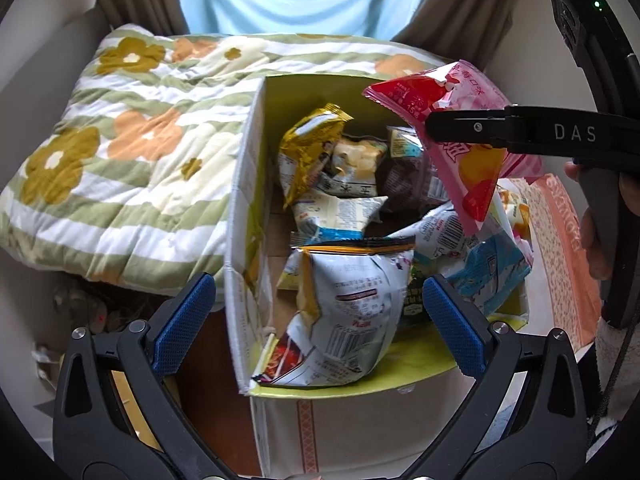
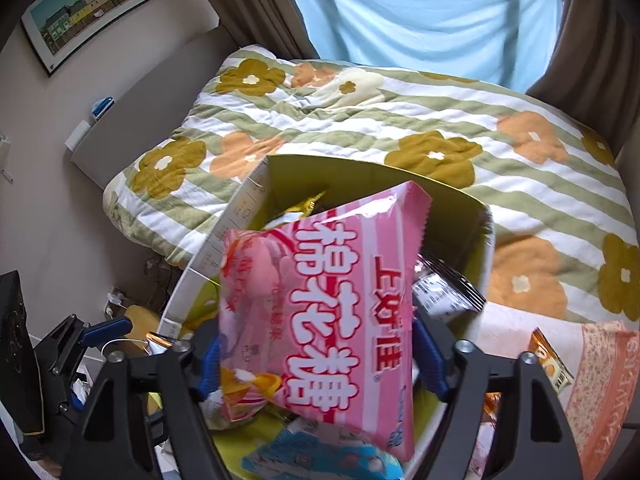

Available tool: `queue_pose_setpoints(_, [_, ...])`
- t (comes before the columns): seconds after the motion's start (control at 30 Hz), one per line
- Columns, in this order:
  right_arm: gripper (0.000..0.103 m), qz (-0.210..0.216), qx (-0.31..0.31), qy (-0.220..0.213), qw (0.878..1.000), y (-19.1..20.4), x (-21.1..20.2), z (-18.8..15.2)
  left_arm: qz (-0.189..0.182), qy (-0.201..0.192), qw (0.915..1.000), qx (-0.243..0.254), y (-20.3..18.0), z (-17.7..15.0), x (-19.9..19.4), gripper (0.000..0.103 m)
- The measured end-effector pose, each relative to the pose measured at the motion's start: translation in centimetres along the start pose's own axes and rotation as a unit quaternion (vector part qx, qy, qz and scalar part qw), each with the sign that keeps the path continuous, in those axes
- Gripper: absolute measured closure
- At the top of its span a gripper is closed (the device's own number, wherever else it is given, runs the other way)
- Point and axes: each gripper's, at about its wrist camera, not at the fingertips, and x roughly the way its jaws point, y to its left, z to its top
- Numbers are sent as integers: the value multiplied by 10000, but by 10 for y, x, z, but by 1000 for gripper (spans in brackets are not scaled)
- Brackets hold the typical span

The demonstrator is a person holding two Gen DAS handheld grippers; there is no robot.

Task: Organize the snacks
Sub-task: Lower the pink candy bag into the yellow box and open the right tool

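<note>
An open cardboard box (image 1: 240, 208) with a yellow-green lining holds several snack packets, among them a gold bag (image 1: 308, 140) and a white crisp bag (image 1: 352, 300). My left gripper (image 1: 320, 284) hovers over the box's near end with its blue pads spread wide. The white bag lies loose below them. A pink marshmallow bag (image 2: 320, 280) hangs tilted over the box (image 2: 360, 176) between the fingers of my right gripper (image 2: 316, 340). The pads stand at the bag's edges without squeezing it. From the left wrist view, one right finger (image 1: 480, 126) crosses the pink bag (image 1: 452, 92).
A floral striped quilt (image 1: 120, 140) lies behind and left of the box. A pink patterned towel (image 2: 600, 380) with a small packet on it lies to the box's right. Curtains hang behind, and a framed picture (image 2: 92, 8) is on the wall. Cables clutter the floor at left.
</note>
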Motion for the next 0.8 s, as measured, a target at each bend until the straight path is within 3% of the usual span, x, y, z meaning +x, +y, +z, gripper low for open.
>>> queue_pose_setpoints(0.07, [13, -15, -80, -142, 9999, 5, -2, 1, -31, -38, 10000, -58, 2, -1, -5, 0])
queue_pose_setpoints(0.47, [13, -32, -175, -429, 9989, 13, -4, -4, -10, -157, 9997, -160, 4, -13, -22, 0])
queue_pose_setpoints(0.8, [13, -215, -272, -6, 9994, 16, 19, -13, -30, -183, 9993, -332, 11, -22, -28, 0])
